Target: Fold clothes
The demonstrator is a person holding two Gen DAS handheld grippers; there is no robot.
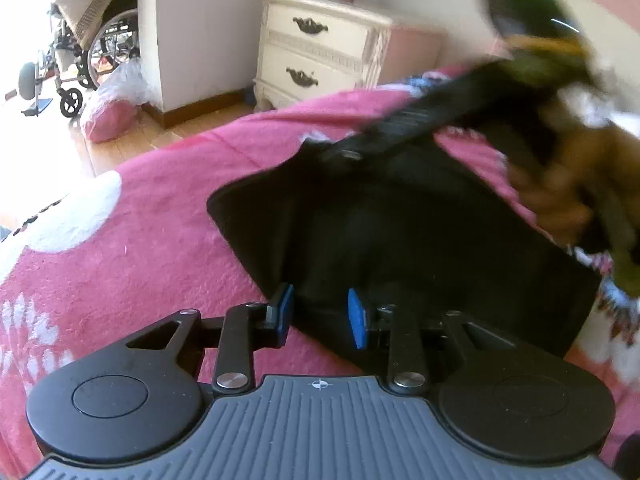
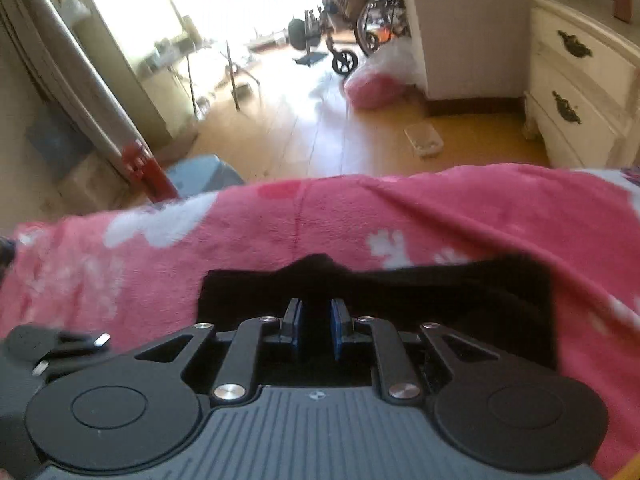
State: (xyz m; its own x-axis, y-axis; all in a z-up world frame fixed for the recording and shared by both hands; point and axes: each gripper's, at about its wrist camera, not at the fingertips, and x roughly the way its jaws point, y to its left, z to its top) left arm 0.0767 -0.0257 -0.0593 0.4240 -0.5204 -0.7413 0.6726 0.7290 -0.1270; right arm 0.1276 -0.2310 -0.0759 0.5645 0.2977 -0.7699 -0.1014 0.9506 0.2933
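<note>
no readable text, labels or numbers

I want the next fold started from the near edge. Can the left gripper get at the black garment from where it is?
Probably yes. The left gripper is open, its fingers straddling the near edge of the black garment on the pink blanket. Nothing lies between them.

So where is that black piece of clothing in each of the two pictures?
Left wrist view: the black garment fills the centre and right, spread on the pink blanket.
Right wrist view: it lies low in the centre, just ahead of the tool.
Shared landmark: the white nightstand, upper middle in the left wrist view, at the right edge in the right wrist view.
</note>
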